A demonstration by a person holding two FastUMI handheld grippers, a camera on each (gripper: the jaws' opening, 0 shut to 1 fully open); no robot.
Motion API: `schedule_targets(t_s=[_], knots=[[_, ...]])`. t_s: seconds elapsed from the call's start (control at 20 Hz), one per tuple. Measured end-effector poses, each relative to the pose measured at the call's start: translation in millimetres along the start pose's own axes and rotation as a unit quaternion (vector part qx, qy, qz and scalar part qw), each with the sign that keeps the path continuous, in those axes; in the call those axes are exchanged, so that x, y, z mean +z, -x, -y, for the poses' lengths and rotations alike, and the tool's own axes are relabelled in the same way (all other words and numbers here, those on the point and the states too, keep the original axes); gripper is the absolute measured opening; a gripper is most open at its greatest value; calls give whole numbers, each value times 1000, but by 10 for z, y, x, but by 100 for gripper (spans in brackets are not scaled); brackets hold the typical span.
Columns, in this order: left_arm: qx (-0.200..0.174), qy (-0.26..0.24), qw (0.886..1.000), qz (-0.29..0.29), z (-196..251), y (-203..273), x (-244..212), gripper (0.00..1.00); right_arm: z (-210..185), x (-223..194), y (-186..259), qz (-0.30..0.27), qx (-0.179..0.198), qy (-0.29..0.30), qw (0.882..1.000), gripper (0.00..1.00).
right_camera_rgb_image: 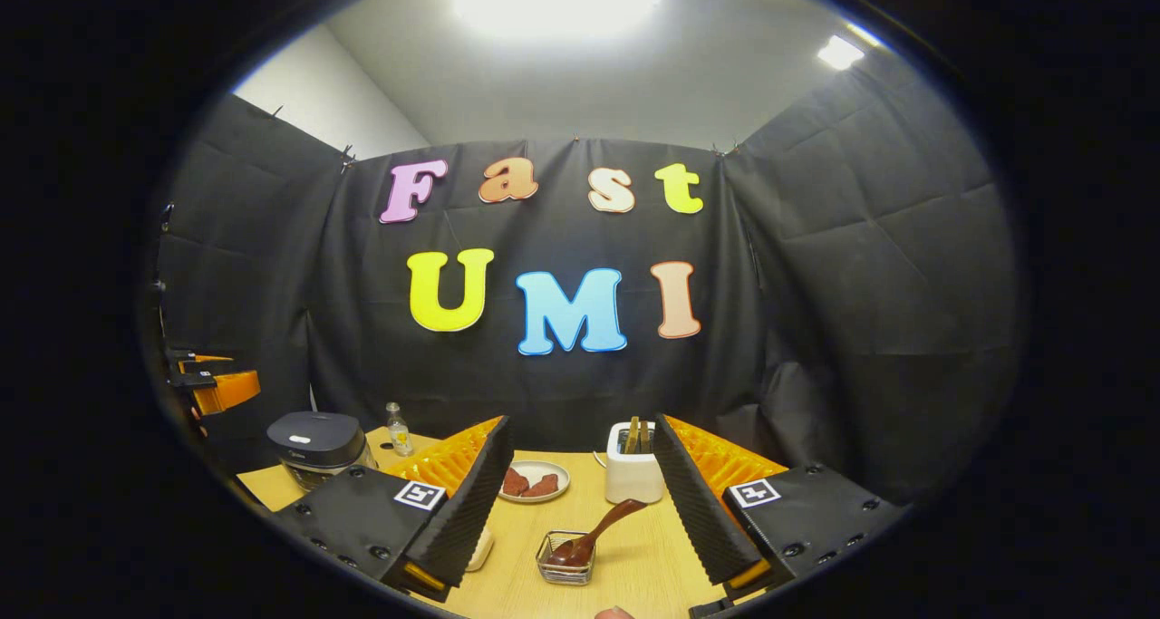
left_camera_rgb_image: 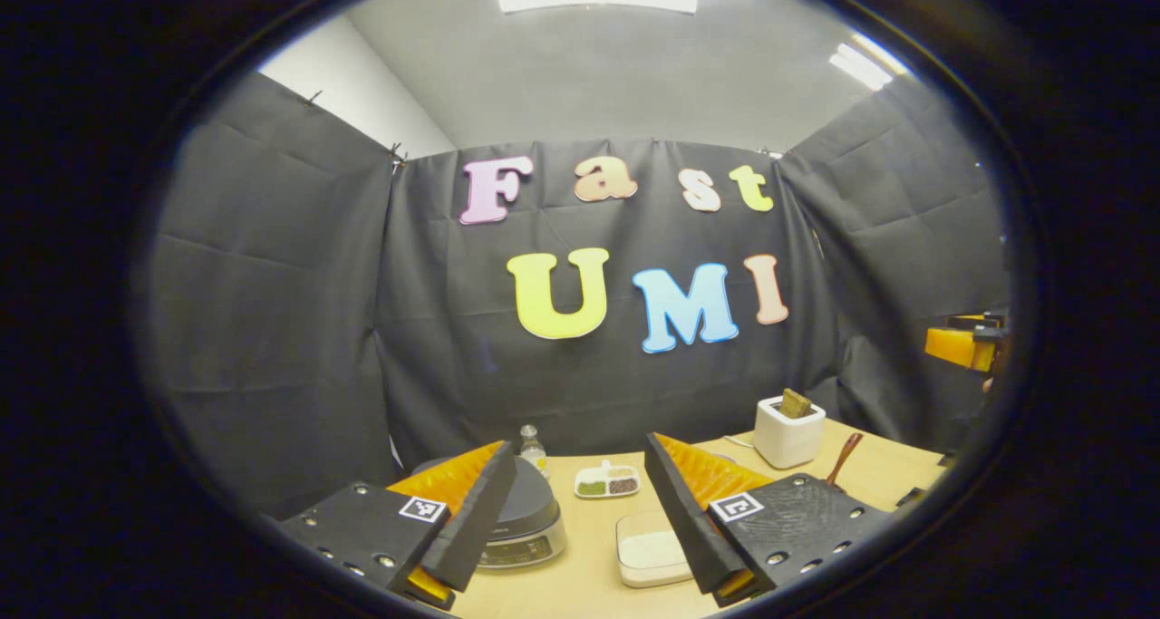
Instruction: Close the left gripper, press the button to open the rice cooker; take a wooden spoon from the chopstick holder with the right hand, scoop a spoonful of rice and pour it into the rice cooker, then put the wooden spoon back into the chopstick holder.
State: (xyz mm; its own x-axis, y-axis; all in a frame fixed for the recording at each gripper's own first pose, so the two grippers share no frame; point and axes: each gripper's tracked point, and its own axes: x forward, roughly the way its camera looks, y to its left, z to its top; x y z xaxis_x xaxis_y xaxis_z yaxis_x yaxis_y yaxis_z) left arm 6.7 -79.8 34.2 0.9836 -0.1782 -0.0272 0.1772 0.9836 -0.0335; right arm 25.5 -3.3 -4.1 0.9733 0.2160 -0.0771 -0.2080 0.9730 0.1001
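Both tongs held apart, nothing gripped: left tongs (left_camera_rgb_image: 580, 519), right tongs (right_camera_rgb_image: 580, 510). One rice cooker (right_camera_rgb_image: 315, 440) seen at bench (right_camera_rgb_image: 634, 556) left edge; one chopstick holder (right_camera_rgb_image: 633, 478) toward far edge.

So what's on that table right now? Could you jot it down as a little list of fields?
rice cooker: lid shut, at the table's left
chopstick holder: white, wooden utensils standing in it
rice tray: white, filled, beside the cooker
brown spoon: resting in a small wire basket
plate: two reddish-brown pieces on it
left gripper: jaws open, empty
right gripper: jaws open, empty
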Motion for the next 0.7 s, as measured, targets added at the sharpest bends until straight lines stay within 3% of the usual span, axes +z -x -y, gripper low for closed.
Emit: schedule_targets(t_s=[0.7], knots=[[-17, 3, 1000, 10, -115, 182, 70, 88, -277, 85, 272, 8, -18, -12, 1000, 98]])
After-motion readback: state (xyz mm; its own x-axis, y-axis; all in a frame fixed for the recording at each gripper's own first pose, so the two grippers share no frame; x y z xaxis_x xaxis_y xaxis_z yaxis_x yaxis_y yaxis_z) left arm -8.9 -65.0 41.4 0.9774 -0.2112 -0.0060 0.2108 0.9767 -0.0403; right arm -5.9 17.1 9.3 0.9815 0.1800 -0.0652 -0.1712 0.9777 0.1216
